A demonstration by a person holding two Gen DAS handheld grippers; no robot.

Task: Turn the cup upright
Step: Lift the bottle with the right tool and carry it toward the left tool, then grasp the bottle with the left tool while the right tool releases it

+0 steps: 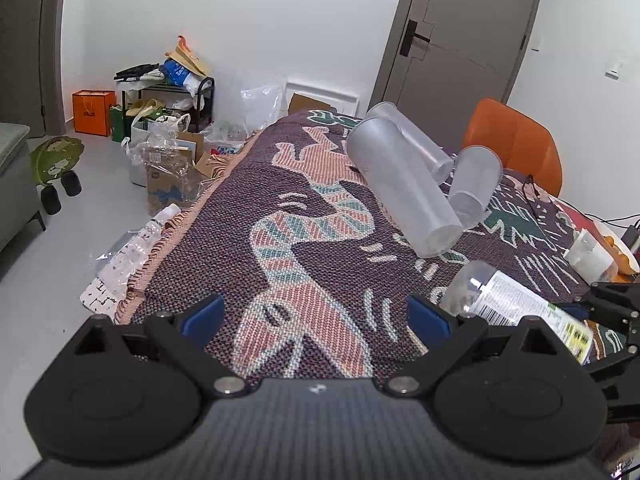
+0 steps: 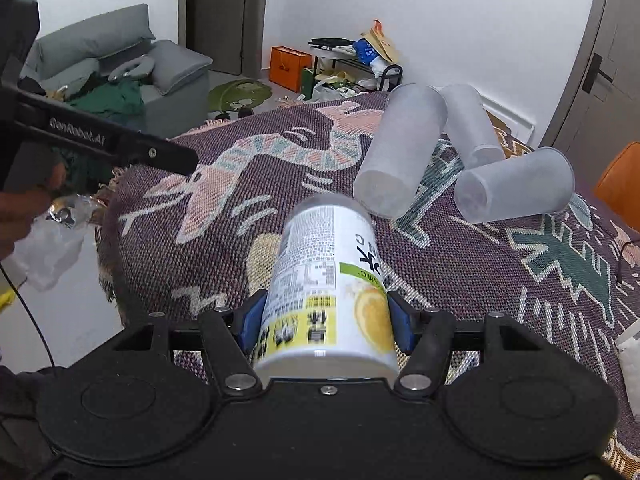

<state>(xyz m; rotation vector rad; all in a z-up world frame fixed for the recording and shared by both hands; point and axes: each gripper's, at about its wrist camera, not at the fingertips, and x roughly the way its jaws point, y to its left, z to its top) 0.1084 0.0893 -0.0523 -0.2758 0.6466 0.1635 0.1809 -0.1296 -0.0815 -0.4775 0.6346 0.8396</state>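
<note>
On the tabletop (image 1: 224,240), under a woven cloth (image 2: 224,216) patterned in purple, pink and teal, lie three frosted plastic cups and one labelled bottle. Beyond the tabletop edge stand a grey sofa (image 2: 120,64), an orange chair (image 1: 516,140) and an orange paper bag (image 1: 93,111); the dark print on the bag is too small to read.

The three cups lie on their sides near the middle of the cloth, all seemingly empty. The nearest cup (image 2: 398,152) shows its closed base towards the right wrist camera; a second cup (image 2: 472,124) lies just behind it and appears to touch it; the third cup (image 2: 516,186) lies to the right, its base pointing left.

The bottle (image 2: 332,284) is clear plastic with a white, green and yellow label showing a lemon slice, a barcode and blocks of small Chinese print that cannot be read; whether it holds liquid cannot be told. The right claw (image 2: 325,322) is clamped on it, one blue pad against each side of the label.

The left claw (image 1: 316,318) is spread wide with nothing between its blue pads, hovering over the cloth short of the cups. Its black arm, seen from the right wrist, bears white lettering reading "GenRobot.AI".
</note>
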